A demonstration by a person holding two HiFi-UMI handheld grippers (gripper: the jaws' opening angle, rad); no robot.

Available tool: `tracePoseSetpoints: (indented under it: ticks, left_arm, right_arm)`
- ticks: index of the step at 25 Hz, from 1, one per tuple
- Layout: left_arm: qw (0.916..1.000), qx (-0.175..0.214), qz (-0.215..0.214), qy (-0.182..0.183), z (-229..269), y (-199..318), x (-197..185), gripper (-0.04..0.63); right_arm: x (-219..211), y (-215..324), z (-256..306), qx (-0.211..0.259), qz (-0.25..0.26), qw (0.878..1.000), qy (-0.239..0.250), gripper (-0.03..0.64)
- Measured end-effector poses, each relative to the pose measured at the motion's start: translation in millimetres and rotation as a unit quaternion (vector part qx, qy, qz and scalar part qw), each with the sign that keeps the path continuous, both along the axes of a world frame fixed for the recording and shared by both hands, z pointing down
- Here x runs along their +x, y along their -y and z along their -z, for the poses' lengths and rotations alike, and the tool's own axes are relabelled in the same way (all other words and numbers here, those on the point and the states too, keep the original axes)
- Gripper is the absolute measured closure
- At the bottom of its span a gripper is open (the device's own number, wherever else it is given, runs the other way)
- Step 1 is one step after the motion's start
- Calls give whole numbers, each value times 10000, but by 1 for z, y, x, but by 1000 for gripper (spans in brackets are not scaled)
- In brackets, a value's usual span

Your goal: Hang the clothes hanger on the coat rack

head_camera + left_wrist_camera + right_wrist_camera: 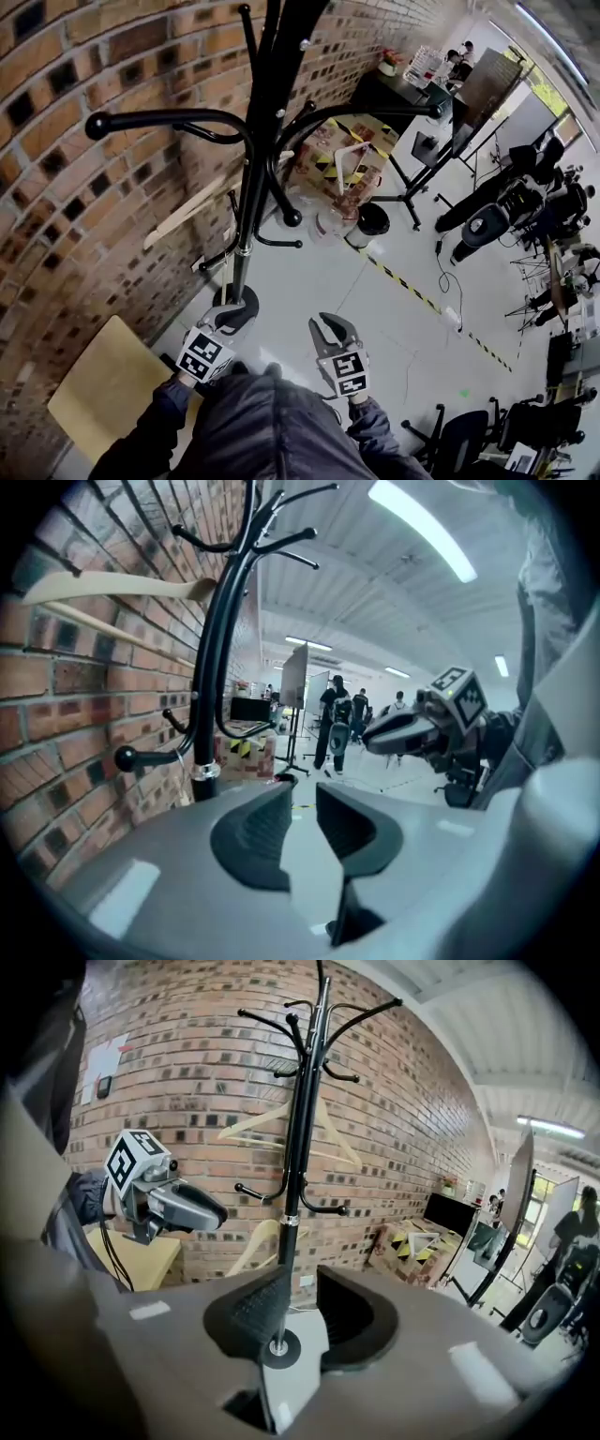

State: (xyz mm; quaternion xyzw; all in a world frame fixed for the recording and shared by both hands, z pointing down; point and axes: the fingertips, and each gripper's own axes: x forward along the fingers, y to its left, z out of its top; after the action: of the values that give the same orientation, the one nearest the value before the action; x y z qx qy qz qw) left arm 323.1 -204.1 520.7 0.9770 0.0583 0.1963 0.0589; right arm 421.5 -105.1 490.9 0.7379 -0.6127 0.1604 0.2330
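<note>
A: Wood against brick: is that the hanger?

B: Yes. I see it hanging on the rack, below the top hooks, its arms close along the wall. Neither gripper touches it.

A: And your grippers?

B: My left gripper has its jaws a narrow gap apart, with nothing between them. In the head view it sits low, over the rack's base. My right gripper shows a slightly wider gap and is also empty. It is beside the left one, well below the hanger.

A: Where do they point?

B: Both face the rack's pole.
</note>
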Motion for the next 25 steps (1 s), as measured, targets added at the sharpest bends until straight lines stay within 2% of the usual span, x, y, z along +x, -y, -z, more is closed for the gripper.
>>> tracePoseSetpoints:
  ticks: [9, 18, 25]
  left_arm:
    - [9996, -96, -240, -120, 9, -21, 23, 532]
    - [9998, -25, -99, -195, 19, -25, 23, 538]
    - [9999, -58, -32, -100, 22, -18, 15, 538]
  right_arm:
    - [6, -9, 5, 93, -52, 9999, -4, 547]
    - [4, -6, 9, 169, 106, 9998, -6, 554]
    - [-1, 5, 17, 234, 187, 9995, 15, 560]
